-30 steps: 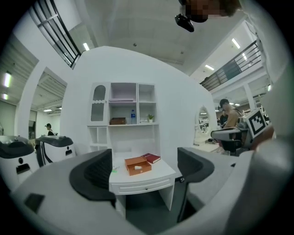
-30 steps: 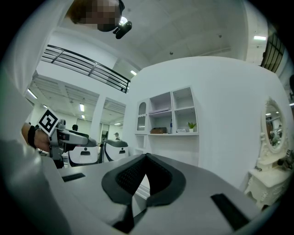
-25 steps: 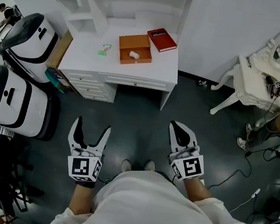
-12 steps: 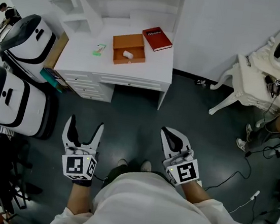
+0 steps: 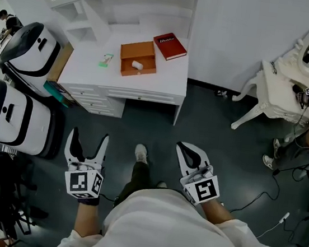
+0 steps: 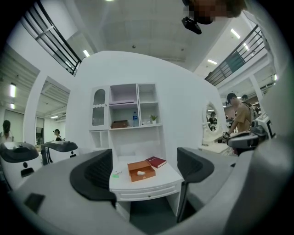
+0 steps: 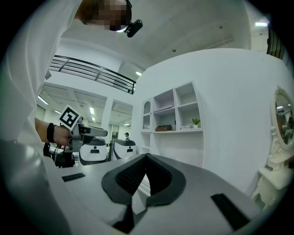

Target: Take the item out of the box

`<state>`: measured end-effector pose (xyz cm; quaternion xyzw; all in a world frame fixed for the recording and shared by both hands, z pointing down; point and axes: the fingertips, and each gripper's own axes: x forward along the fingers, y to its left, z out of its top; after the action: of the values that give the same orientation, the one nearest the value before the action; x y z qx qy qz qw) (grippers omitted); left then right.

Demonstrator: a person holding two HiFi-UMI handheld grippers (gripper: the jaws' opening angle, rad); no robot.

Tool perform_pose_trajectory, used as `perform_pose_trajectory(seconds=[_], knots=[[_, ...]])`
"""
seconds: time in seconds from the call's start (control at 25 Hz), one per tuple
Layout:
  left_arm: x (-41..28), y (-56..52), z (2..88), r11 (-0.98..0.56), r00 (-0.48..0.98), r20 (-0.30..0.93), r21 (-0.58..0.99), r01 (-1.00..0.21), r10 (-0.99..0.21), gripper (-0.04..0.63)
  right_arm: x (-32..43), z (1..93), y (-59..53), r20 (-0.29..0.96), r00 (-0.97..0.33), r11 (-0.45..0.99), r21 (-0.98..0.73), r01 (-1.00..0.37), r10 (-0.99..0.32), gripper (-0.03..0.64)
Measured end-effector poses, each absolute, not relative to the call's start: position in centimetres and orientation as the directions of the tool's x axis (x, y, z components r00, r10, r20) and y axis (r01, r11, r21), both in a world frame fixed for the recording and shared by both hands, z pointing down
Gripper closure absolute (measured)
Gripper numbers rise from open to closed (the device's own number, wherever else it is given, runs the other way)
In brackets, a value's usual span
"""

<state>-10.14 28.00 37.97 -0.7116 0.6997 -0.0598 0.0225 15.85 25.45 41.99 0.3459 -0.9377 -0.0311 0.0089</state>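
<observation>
An open orange box (image 5: 137, 58) sits on the white desk (image 5: 166, 76), with a small white item (image 5: 136, 64) lying inside it. The left gripper view shows the same box (image 6: 141, 170) and item (image 6: 141, 173) between my jaws, far ahead. My left gripper (image 5: 86, 141) is open and empty, held over the dark floor well short of the desk. My right gripper (image 5: 191, 151) is shut with nothing in it, also over the floor; in its own view the right gripper (image 7: 145, 161) has its tips touching.
A red book (image 5: 170, 46) lies beside the box, and a small green-and-white thing (image 5: 106, 60) to its left. White shelves (image 5: 120, 0) rise behind the desk. Two white machines (image 5: 18, 82) stand at left, an ornate white table (image 5: 283, 89) at right, cables (image 5: 264, 191) on the floor.
The desk has shifted slightly left and down in the head view as the person steps forward; one shoe is now ahead. Both grippers kept their states.
</observation>
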Motion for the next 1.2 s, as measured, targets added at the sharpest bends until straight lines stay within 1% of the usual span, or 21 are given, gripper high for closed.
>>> perform_pose_trajectory(seconds=[0.16, 0.28, 0.4, 0.52, 0.68, 0.8, 0.84, 0.96, 1.08, 1.2], knots=[[-10.8, 25.7, 38.6, -0.028, 0.023, 0.053, -0.101, -0.994, -0.998, 0.163, 15.6, 41.8, 23.8, -0.027, -0.755, 0.751, 0.092, -0.654, -0.655, 0.594], [-11.6, 23.6, 39.0, -0.030, 0.026, 0.056, -0.088, -0.996, -0.998, 0.163, 15.2, 42.3, 22.2, 0.014, -0.748, 0.746, 0.083, -0.661, -0.664, 0.594], [-12.7, 21.0, 39.3, -0.040, 0.036, 0.059, -0.081, -0.996, -0.998, 0.163, 14.4, 42.3, 19.9, 0.016, -0.743, 0.740, 0.096, -0.665, -0.670, 0.594], [-14.4, 17.8, 40.1, -0.050, 0.045, 0.072, -0.065, -0.997, -0.996, 0.163, 12.6, 43.2, 17.1, 0.081, -0.734, 0.738, 0.078, -0.670, -0.674, 0.594], [-17.0, 13.1, 41.0, -0.061, 0.057, 0.090, -0.038, -0.997, -0.994, 0.164, 9.5, 42.7, 12.5, 0.058, -0.735, 0.736, 0.092, -0.670, -0.676, 0.594], [-18.9, 9.5, 41.3, -0.075, 0.073, 0.099, -0.024, -0.997, -0.992, 0.164, 6.9, 43.5, 9.2, 0.147, -0.728, 0.741, 0.068, -0.668, -0.670, 0.594], [-19.5, 8.3, 41.5, -0.084, 0.081, 0.104, -0.020, -0.996, -0.991, 0.163, 6.0, 43.4, 8.0, 0.159, -0.725, 0.740, 0.067, -0.669, -0.670, 0.594], [-21.2, 4.7, 42.0, -0.116, 0.113, 0.126, -0.014, -0.993, -0.986, 0.163, 3.7, 42.7, 4.5, 0.160, -0.713, 0.729, 0.081, -0.679, -0.682, 0.594], [-22.2, 1.0, 42.1, -0.155, 0.152, 0.141, -0.012, -0.988, -0.978, 0.164, 2.2, 41.6, 1.0, 0.111, -0.700, 0.709, 0.102, -0.698, -0.705, 0.594], [-23.0, -2.5, 42.1, -0.194, 0.188, 0.146, -0.025, -0.981, -0.971, 0.163, 0.9, 41.3, -1.8, 0.088, -0.685, 0.691, 0.109, -0.715, -0.723, 0.594]])
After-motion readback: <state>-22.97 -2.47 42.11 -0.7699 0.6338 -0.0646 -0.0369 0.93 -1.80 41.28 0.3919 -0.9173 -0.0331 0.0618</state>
